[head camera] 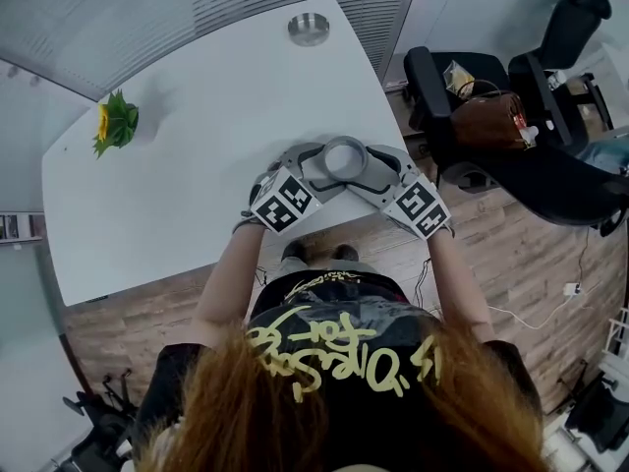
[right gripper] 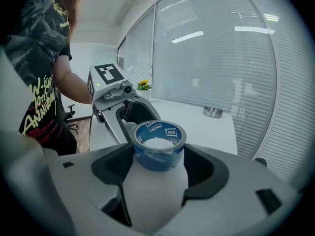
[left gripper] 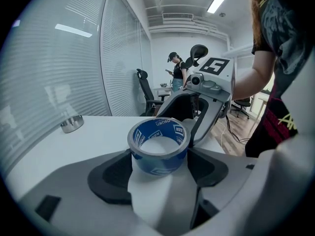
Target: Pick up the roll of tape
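Note:
The roll of tape, grey outside with a blue printed core, lies flat on the white table near its front edge. My left gripper comes at it from the left and my right gripper from the right, and their jaws together ring the roll. In the left gripper view the roll of tape sits between the dark pads with no gap showing on either side. The right gripper view shows the same: the tape is nestled between that gripper's pads.
A small metal bowl stands at the table's far edge. A sunflower plant sits at the left. Black office chairs stand on the wood floor to the right. Another person stands far back in the room.

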`<state>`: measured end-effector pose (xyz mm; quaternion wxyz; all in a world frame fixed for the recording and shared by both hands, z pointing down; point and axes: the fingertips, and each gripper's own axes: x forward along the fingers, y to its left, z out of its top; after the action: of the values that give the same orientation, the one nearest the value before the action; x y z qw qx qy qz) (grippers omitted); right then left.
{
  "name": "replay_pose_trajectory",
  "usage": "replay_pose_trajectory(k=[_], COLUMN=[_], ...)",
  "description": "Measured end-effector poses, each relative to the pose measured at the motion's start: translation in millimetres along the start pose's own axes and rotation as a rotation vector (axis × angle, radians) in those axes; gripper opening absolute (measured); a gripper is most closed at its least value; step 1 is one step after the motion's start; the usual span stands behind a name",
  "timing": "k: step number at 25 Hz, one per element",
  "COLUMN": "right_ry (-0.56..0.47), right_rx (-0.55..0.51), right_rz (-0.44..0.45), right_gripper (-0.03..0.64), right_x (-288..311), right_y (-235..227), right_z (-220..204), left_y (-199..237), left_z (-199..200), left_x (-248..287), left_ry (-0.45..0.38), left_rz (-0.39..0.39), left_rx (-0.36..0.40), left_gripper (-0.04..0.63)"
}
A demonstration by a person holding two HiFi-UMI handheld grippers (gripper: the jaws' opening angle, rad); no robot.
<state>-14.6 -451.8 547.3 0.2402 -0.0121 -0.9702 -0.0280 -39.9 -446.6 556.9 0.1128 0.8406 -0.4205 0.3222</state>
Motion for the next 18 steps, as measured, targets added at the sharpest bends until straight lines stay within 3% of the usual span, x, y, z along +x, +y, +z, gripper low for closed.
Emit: replay_pose_trajectory(k=[8,18], right_ry=[-0.027,-0.102], right_rx=[-0.075,-0.107], right_rz=[-0.021,-0.020], right_gripper=[0.313,0.313], right_x=[-4,-10], right_y=[5,18], right_z=[25,75], left_y=[2,11], left_z=[8,28], left_x=[-18,-65], left_ry=[-0.041,-0.056], left_rz=[0.003,0.042], left_rx=[-0.033,-0.006], left_gripper=[0.347,0.347])
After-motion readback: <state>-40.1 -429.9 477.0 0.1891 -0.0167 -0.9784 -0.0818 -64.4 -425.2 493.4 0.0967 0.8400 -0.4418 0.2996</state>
